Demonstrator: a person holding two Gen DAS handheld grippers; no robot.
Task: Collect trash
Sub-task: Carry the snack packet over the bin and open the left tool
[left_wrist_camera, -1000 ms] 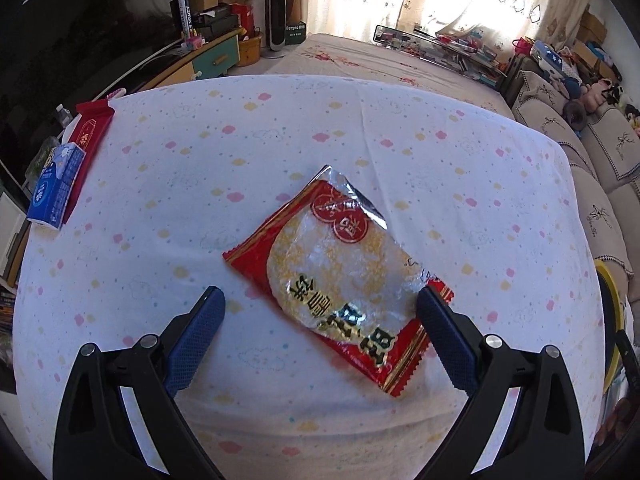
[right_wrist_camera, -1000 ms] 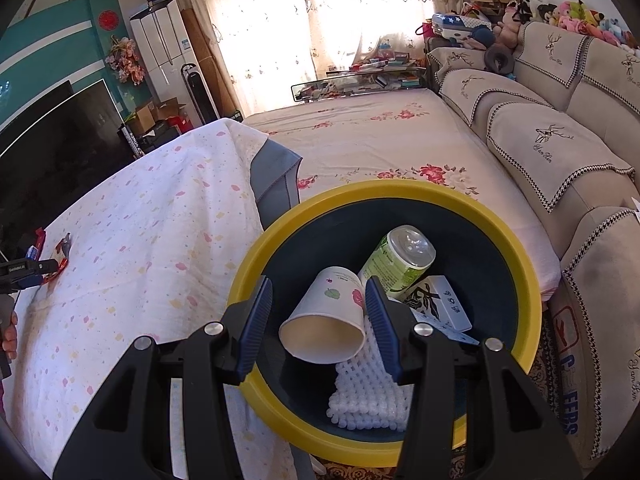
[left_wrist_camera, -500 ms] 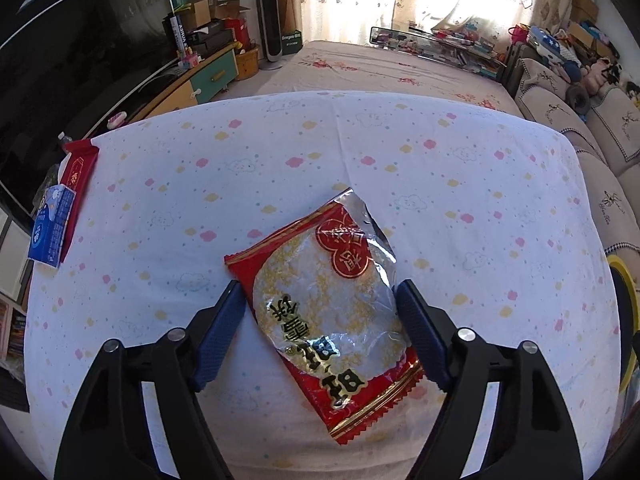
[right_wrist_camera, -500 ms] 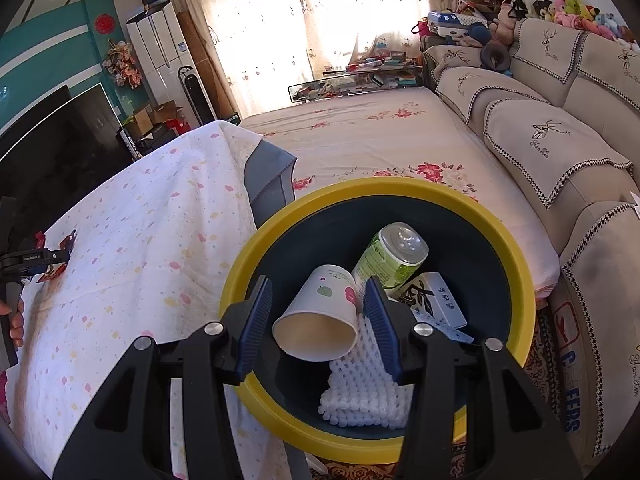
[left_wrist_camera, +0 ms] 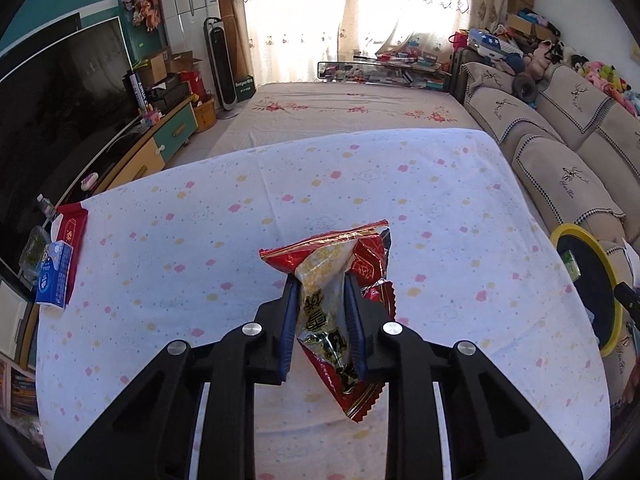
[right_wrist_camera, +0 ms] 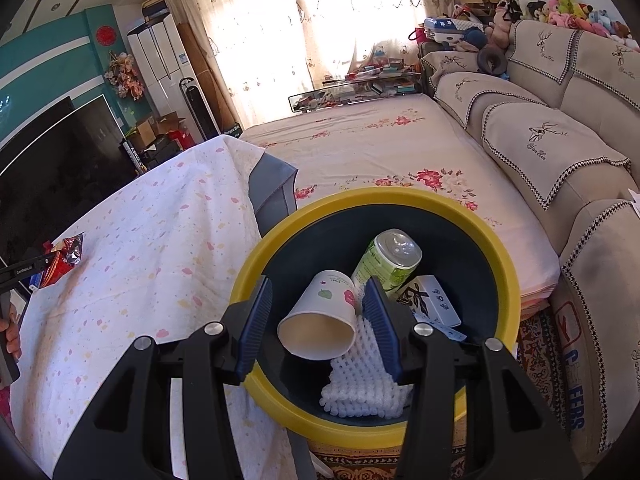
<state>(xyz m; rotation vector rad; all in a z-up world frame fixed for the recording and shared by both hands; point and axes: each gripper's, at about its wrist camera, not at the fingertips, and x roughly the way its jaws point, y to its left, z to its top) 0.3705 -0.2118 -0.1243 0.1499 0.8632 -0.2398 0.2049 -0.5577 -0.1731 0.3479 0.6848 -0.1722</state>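
My left gripper (left_wrist_camera: 321, 280) is shut on a red snack wrapper (left_wrist_camera: 335, 276), which is crumpled between the blue pads and held above the white dotted tablecloth (left_wrist_camera: 240, 216). The wrapper also shows far left in the right wrist view (right_wrist_camera: 62, 258). My right gripper (right_wrist_camera: 316, 294) is open and empty above the yellow-rimmed dark bin (right_wrist_camera: 460, 216). In the bin lie a paper cup (right_wrist_camera: 320, 316), a green can (right_wrist_camera: 386, 260), a white foam net (right_wrist_camera: 360, 380) and a small white box (right_wrist_camera: 430, 300). The bin also shows at the right edge of the left wrist view (left_wrist_camera: 608, 288).
A blue tissue pack (left_wrist_camera: 54, 278) and a red packet (left_wrist_camera: 72, 230) lie at the table's left edge. A beige sofa (right_wrist_camera: 560, 128) stands right of the bin. A floral-covered surface (left_wrist_camera: 340, 108) lies beyond the table, and a TV (left_wrist_camera: 60, 112) stands at the left.
My left gripper has closed on the snack wrapper and lifted it off the tablecloth. My right gripper stays open over the bin, barely moved.
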